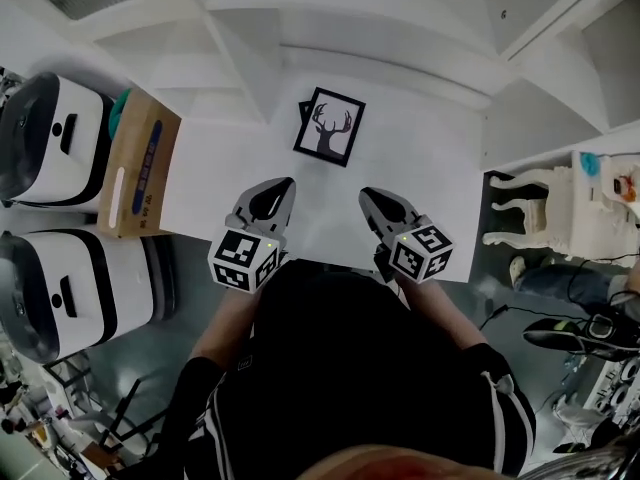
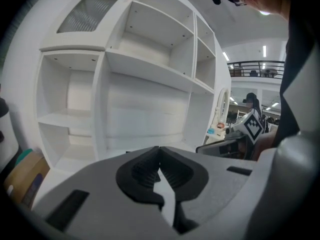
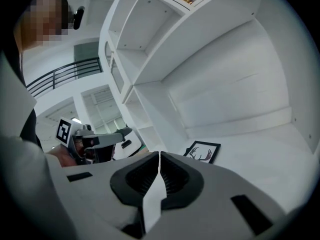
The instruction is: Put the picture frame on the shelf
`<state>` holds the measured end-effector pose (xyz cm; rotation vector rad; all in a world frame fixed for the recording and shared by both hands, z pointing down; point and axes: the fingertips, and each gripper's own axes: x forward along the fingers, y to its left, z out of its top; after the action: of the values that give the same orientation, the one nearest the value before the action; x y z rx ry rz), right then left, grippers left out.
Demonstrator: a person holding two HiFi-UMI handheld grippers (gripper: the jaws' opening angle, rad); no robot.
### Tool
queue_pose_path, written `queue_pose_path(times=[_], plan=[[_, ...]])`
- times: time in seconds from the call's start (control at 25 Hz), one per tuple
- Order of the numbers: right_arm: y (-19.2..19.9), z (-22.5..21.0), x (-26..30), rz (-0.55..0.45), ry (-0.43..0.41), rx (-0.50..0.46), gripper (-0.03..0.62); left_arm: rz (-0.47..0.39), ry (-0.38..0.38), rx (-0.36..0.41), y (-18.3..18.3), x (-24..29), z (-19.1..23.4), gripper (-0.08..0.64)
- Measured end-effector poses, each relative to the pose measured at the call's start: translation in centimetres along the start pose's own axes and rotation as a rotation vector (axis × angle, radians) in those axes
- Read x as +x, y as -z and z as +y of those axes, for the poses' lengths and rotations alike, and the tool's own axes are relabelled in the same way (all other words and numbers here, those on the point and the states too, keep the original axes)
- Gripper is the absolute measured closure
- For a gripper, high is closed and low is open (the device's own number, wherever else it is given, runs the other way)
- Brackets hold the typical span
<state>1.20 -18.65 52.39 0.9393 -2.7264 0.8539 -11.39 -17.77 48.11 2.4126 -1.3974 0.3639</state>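
Shut tight with nothing pinched, the left gripper [image 1: 281, 188] and the right gripper [image 1: 369, 195] are held side by side, a gap between them, over the near edge of the broad white bottom board of the shelf [image 1: 425, 158]. The picture frame [image 1: 330, 126], black-edged with a deer's-head print, is seen further in on that board, ahead of the two grippers and touched by neither; whether it lies flat or leans cannot be told. A cardboard box [image 1: 140, 163] is placed just left of the board.
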Motion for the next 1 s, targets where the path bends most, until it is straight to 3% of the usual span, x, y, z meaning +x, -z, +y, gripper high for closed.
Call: queue_pose_path(times=[0.16, 0.36, 0.6, 0.84, 1.0], plan=[[-0.7, -1.7, 2.8, 0.016, 0.088, -0.018, 0.571, -0.023, 0.04, 0.006, 0.0, 2.1, 2.7, 0.554], [-0.1, -2.5, 5.2, 0.032, 0.189, 0.01, 0.57, 0.037, 0.064, 0.048, 2.5, 4.7, 6.0, 0.552], [1.7, -4.2, 7.9, 0.095, 0.238, 0.028, 0.569, 0.08, 0.068, 0.028, 4.5, 7.0, 8.5, 0.551], [2.0, -7.1, 10.7, 0.154, 0.247, 0.033, 0.569, 0.194, 0.09, 0.032, 7.3, 10.8, 9.9, 0.551], [2.8, -10.2, 12.6, 0.217, 0.308, 0.041, 0.568, 0.261, 0.111, 0.016, 8.5, 13.3, 11.0, 0.496]])
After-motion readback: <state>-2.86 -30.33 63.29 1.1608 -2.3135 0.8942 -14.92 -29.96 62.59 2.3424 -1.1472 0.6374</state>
